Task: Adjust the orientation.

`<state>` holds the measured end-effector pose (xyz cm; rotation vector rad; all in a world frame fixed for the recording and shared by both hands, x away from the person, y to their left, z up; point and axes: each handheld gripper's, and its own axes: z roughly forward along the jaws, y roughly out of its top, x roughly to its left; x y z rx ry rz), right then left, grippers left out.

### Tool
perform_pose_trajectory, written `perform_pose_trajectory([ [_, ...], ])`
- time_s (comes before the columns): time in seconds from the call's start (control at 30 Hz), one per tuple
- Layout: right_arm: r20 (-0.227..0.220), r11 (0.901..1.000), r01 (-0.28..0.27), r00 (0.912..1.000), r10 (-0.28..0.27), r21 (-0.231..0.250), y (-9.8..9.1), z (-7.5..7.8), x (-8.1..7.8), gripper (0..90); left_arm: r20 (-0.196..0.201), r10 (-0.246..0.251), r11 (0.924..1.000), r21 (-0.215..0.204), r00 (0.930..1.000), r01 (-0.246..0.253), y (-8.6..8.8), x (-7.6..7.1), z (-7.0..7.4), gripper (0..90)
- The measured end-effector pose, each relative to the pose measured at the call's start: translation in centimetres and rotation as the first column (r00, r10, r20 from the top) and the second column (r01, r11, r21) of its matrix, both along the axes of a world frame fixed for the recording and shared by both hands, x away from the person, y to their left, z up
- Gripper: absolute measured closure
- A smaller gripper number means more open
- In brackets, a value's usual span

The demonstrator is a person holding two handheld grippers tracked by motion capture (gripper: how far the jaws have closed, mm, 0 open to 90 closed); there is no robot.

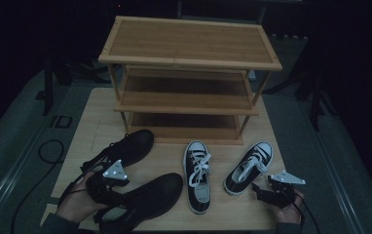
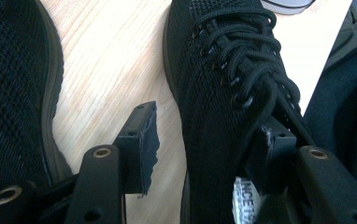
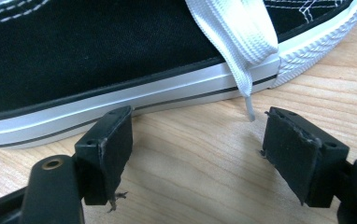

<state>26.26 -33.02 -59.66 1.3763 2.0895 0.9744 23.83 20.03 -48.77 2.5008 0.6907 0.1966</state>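
Two black mesh sneakers lie on the left of the wooden table [image 1: 96, 126]: one farther back [image 1: 130, 146], one nearer [image 1: 159, 190]. My left gripper [image 1: 120, 195] is at the nearer one's opening. In the left gripper view its jaws [image 2: 208, 121] straddle that sneaker's [image 2: 214, 84] side wall, one pad outside over the table, the other by the laces; a gap shows at the outer pad. Two black-and-white canvas sneakers [image 1: 197, 175] [image 1: 250, 165] lie at centre right. My right gripper [image 1: 258, 189] stands open just short of the right one's white sole [image 3: 97, 51], nothing between its fingers.
A three-shelf wooden shoe rack [image 1: 189, 41] stands at the back of the table, its shelves bare. The other black sneaker [image 2: 13, 84] lies close beside my left jaw. A white lace [image 3: 237, 37] hangs over the canvas sole. A black cable [image 1: 47, 151] loops on the floor at left.
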Motion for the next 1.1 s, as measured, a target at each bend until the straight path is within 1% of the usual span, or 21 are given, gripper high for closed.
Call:
perform_pose_trajectory([
  [0.1, 0.0, 1.0, 0.0, 1.0, 0.0, 0.0, 0.0, 0.0, 0.0, 24.0, -0.002, 0.005, 0.9999, 0.011, 1.0, -0.005, -0.4, 0.2, -0.2, 51.6],
  [0.2, 0.001, 1.0, -0.002, 1.0, 0.002, -0.002, 0.0, 0.0, 0.0, 23.9, -0.006, 0.004, 1.0, 0.009, 1.0, -0.004, -0.7, 0.3, -0.4, 55.6],
  [0.27, 0.001, 1.0, -0.002, 1.0, 0.002, -0.002, 0.0, 0.0, 0.0, 23.9, -0.008, 0.0, 1.0, 0.006, 1.0, 0.0, -0.7, 0.3, -0.4, 61.4],
  [0.33, 0.0, 1.0, -0.001, 1.0, 0.001, -0.001, 0.0, 0.0, 0.0, 23.9, -0.002, -0.003, 1.0, 0.005, 1.0, 0.003, -0.8, 0.3, -0.3, 70.9],
  [0.4, 0.001, 1.0, -0.002, 1.0, 0.002, -0.002, 0.0, 0.0, 0.0, 23.8, 0.013, 0.009, 0.9999, 0.007, 0.9999, -0.009, -0.8, 0.3, -0.3, 79.1],
  [0.43, 0.0, 1.0, -0.001, 1.0, 0.001, -0.001, 0.0, 0.0, 0.0, 23.9, 0.009, 0.022, 0.9998, 0.005, 0.9997, -0.022, -0.8, 0.3, -0.2, 82.7],
  [0.5, 0.0, 1.0, -0.001, 1.0, 0.001, -0.001, 0.0, 0.0, 0.0, 23.8, 0.009, 0.03, 0.9995, 0.005, 0.9995, -0.03, -0.9, 0.3, -0.2, 84.4],
  [0.6, 0.0, 1.0, -0.001, 1.0, 0.001, -0.001, 0.0, 0.0, 0.0, 23.8, 0.028, 0.039, 0.9992, 0.012, 0.9989, -0.039, -1.2, 0.4, -0.2, 85.1],
  [0.7, 0.0, 1.0, -0.002, 1.0, 0.002, -0.001, 0.0, 0.0, 0.0, 23.8, 0.034, 0.046, 0.9989, 0.012, 0.9984, -0.046, -1.3, 0.7, -0.2, 85.3],
  [0.93, -0.001, 1.0, -0.002, 1.0, 0.002, 0.0, 0.0, 0.0, 0.0, 23.7, 0.052, 0.089, 0.9959, 0.014, 0.9947, -0.089, -1.5, 1.8, -0.1, 85.4],
  [1.0, -0.001, 1.0, -0.002, 1.0, 0.002, 0.0, 0.0, 0.0, 0.0, 23.6, 0.056, 0.106, 0.9942, 0.007, 0.9927, -0.107, -1.5, 2.1, -0.1, 85.4],
  [1.03, 0.0, 1.0, -0.003, 1.0, 0.003, -0.001, 0.0, 0.0, 0.0, 23.6, 0.061, 0.11, 0.9938, 0.012, 0.992, -0.111, -1.5, 2.3, -0.1, 85.3],
  [1.1, 0.0, 1.0, -0.003, 1.0, 0.003, -0.001, 0.0, 0.0, 0.0, 23.6, 0.065, 0.12, 0.9927, 0.007, 0.9906, -0.121, -1.4, 2.6, 0.0, 85.4],
])
